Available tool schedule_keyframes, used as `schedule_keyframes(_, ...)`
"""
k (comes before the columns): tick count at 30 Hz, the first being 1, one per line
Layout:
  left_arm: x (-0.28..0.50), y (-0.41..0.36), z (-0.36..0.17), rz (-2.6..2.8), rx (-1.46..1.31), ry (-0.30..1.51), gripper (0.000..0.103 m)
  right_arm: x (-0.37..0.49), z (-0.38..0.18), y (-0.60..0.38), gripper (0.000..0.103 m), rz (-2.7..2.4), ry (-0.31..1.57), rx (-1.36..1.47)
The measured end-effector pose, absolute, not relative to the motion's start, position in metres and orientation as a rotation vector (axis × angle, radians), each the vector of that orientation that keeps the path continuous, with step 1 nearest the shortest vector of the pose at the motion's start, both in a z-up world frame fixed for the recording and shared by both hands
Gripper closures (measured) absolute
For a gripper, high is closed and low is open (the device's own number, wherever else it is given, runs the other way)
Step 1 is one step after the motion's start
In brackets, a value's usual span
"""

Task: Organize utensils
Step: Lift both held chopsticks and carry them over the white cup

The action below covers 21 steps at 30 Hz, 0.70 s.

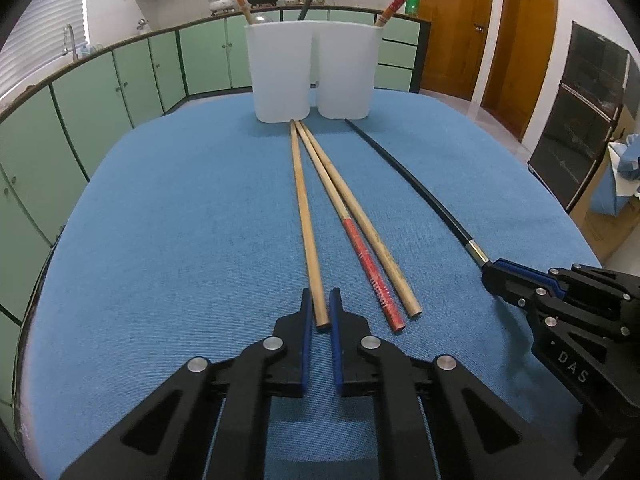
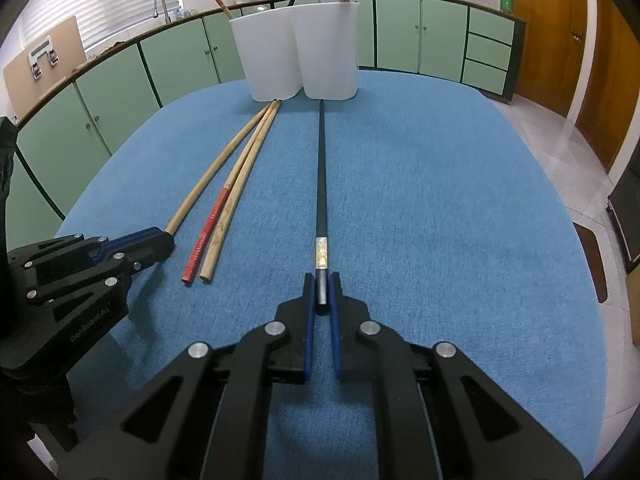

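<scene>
L gripper clamps plain chopstick end.

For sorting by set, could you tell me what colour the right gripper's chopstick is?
Black, silver-banded; clearest from the right wrist.

bamboo chopstick: flat on cloth | black chopstick: flat, tips near white cups

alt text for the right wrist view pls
The right claw is shut on the near end of a black chopstick lying on a blue tablecloth. Left of it lie three more chopsticks, one held by the left claw; two white cups stand behind.
</scene>
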<state>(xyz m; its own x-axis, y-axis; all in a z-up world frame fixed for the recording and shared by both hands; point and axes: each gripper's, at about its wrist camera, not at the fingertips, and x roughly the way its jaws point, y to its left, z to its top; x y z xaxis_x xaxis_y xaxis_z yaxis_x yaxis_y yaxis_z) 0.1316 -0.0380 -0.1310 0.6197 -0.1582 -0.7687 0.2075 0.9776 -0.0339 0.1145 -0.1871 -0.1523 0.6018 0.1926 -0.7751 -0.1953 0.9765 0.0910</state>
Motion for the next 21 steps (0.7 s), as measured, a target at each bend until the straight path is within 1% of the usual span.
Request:
schedule_keyframes(5, 0.123, -0.032, -0.117, -0.206, 0.062, 0.848, 0.096, 0.112, -0.145, -0.19, 0.097, 0.225, 0.881, 0.019)
schedule_keyframes(10, 0.116, -0.025, -0.095, -0.204, 0.062, 0.803, 0.096, 0.107, -0.126, -0.191, 0.097, 0.234, 0.837, 0.014)
schedule_keyframes(21, 0.105, -0.014, -0.029, -0.216, 0.046, 0.641, 0.096, 0.104, -0.064, -0.2, 0.097, 0.245, 0.698, -0.001)
